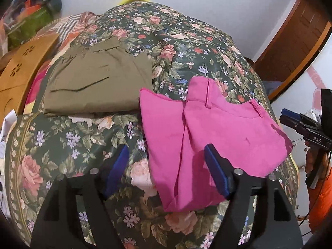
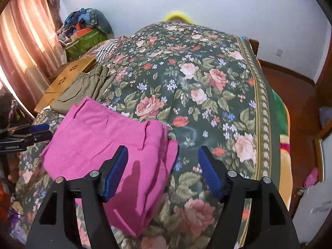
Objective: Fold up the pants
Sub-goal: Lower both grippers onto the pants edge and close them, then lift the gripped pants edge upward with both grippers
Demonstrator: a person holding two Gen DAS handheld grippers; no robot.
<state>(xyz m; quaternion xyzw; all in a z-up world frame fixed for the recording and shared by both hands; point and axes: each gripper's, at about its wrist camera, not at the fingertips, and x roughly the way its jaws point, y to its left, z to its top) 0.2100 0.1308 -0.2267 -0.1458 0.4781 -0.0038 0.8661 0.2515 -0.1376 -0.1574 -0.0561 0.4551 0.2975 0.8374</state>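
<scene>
Pink pants (image 1: 217,128): folded into a compact stack, lying flat on the floral bedspread (image 1: 186,47) near the front edge of the bed, waistband and belt loops turned toward the far side. Appears complete or nearly so, judged from the layered edges.

Left tool (image 1: 166,161): apart, nothing clamped; one pad over bare bedspread, the other above the pink fabric. Whether that pad touches the cloth cannot be told.

Right tool (image 2: 162,161): apart, nothing clamped; one pad above the pink stack, the other over bedspread.

Recommended for the step in hand:
- Withdraw both tools straight up and away, without dragging across the top layer.
- Check that edges remain aligned; square off any loose corner at the near end.
- Avoid snagging belt loops.

Count:
- Folded garments on the bed: two, namely one pink, one olive pants (image 1: 99,81) lying beyond and to the left, close but apart.
- Tools: two.
- Wooden board (image 2: 68,76) at the bed's left: one.
</scene>
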